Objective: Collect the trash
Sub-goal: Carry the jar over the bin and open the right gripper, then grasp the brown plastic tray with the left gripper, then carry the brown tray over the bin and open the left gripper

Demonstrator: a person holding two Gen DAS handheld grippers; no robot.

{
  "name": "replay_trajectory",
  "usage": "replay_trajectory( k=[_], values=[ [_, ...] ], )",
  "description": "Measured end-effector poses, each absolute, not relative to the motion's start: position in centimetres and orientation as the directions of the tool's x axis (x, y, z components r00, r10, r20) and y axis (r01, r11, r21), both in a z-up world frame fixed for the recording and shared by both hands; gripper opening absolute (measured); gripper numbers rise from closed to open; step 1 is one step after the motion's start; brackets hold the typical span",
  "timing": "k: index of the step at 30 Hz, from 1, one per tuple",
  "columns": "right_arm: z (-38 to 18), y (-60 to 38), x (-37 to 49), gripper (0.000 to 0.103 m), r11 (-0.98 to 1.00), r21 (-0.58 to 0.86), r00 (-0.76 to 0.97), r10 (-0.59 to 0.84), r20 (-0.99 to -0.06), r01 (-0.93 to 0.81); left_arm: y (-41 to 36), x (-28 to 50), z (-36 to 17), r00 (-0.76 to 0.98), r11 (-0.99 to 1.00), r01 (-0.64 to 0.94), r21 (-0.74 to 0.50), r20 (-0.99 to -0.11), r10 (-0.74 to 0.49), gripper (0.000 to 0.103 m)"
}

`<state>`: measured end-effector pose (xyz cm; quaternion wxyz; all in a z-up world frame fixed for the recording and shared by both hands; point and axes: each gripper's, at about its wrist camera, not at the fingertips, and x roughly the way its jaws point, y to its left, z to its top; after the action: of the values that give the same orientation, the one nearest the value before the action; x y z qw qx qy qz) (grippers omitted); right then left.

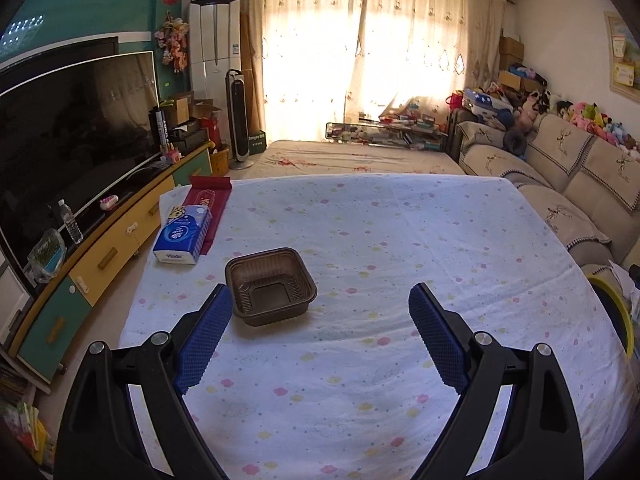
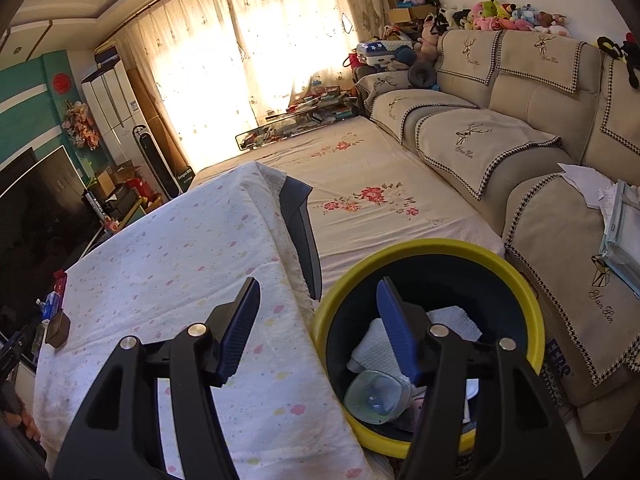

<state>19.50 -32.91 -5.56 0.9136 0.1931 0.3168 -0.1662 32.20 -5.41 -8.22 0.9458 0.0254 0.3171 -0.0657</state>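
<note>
A brown plastic food tray (image 1: 270, 286) sits empty on the white dotted tablecloth (image 1: 380, 240). My left gripper (image 1: 320, 300) is open above the table, its left finger (image 1: 208, 332) just beside the tray's near left corner. My right gripper (image 2: 318, 292) is open and empty over the table's right edge and the yellow-rimmed bin (image 2: 520, 292). The bin holds white paper towels (image 2: 452, 320) and a clear plastic bottle (image 2: 376, 398). The tray also shows small at the far left in the right wrist view (image 2: 58, 330).
A blue tissue pack (image 1: 184, 234) lies on a red box (image 1: 210, 204) at the table's far left. A TV (image 1: 72, 128) on a low cabinet (image 1: 112, 248) runs along the left. A beige sofa (image 2: 520, 152) and a floral mattress (image 2: 360, 188) lie right of the table.
</note>
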Motion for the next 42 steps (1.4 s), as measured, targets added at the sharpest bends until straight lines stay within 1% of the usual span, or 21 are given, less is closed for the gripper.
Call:
replay_trajectory(
  k=[5,8,11,13,14,16,17,18,19,21,22,26,31,37,42],
  values=[
    [-6.4,-32.6,19.8,0.058,0.878,0.266,0.745,-0.14,-0.653,0.398,-6.6,36.0,-9.0,0.743,0.988,0.136,0.079,-0.667,-0.049,0.076],
    [-6.8,-32.6,19.8,0.058,0.878,0.272,0.741,-0.129,-0.659,0.395,-6.5,38.2,-10.1,0.705,0.988,0.13,0.083,-0.708,-0.033,0.07],
    [-6.9,-33.0,19.7,0.059,0.875,0.278,0.741,-0.127,-0.66,0.397,-6.4,40.1,-11.5,0.663,0.99,0.118,0.081,-0.748,-0.018,0.062],
    [-6.8,-33.2,19.7,0.059,0.872,0.28,0.74,-0.128,-0.66,0.4,-6.4,41.1,-12.3,0.639,0.99,0.113,0.086,-0.769,-0.006,0.053],
    [-6.8,-33.3,19.7,0.059,0.872,0.281,0.74,-0.128,-0.66,0.401,-6.4,41.6,-12.7,0.628,0.99,0.109,0.087,-0.778,0.0,0.051],
    [-6.9,-33.6,19.6,0.059,0.87,0.285,0.741,-0.128,-0.659,0.403,-6.5,42.2,-13.6,0.61,0.991,0.105,0.082,-0.792,0.001,0.039],
    [-6.9,-33.6,19.6,0.059,0.869,0.284,0.74,-0.128,-0.66,0.404,-6.5,42.6,-13.9,0.603,0.991,0.105,0.079,-0.798,0.0,0.036],
    [-6.9,-33.6,19.6,0.059,0.869,0.283,0.74,-0.129,-0.661,0.405,-6.4,42.8,-14.2,0.596,0.992,0.101,0.077,-0.803,0.002,0.028],
    [-7.0,-33.8,19.5,0.059,0.869,0.284,0.74,-0.129,-0.661,0.405,-6.3,43.0,-14.4,0.59,0.992,0.098,0.074,-0.807,0.001,0.017],
    [-7.0,-33.9,19.4,0.059,0.868,0.289,0.741,-0.126,-0.659,0.404,-6.2,43.0,-14.6,0.592,0.993,0.099,0.072,-0.806,0.0,0.014],
    [-6.9,-34.0,19.4,0.059,0.867,0.292,0.743,-0.124,-0.658,0.403,-6.1,43.0,-14.5,0.597,0.992,0.1,0.073,-0.803,-0.001,0.009],
    [-6.7,-34.5,18.9,0.059,0.866,0.293,0.748,-0.13,-0.651,0.406,-6.8,41.9,-13.8,0.629,0.99,0.11,0.083,-0.778,-0.005,0.006],
    [-6.2,-35.3,17.6,0.059,0.864,0.283,0.752,-0.151,-0.642,0.415,-9.0,39.5,-11.6,0.66,0.982,0.178,0.064,-0.748,-0.071,0.006],
    [-5.5,-36.4,15.3,0.059,0.862,0.25,0.746,-0.198,-0.636,0.442,-16.6,35.1,-8.3,0.669,0.925,0.375,0.053,-0.707,-0.231,0.006],
    [-5.1,-37.8,13.0,0.059,0.856,0.222,0.739,-0.241,-0.629,0.468,-25.4,31.2,-6.5,0.605,0.816,0.576,0.038,-0.691,-0.395,0.006]
  ],
)
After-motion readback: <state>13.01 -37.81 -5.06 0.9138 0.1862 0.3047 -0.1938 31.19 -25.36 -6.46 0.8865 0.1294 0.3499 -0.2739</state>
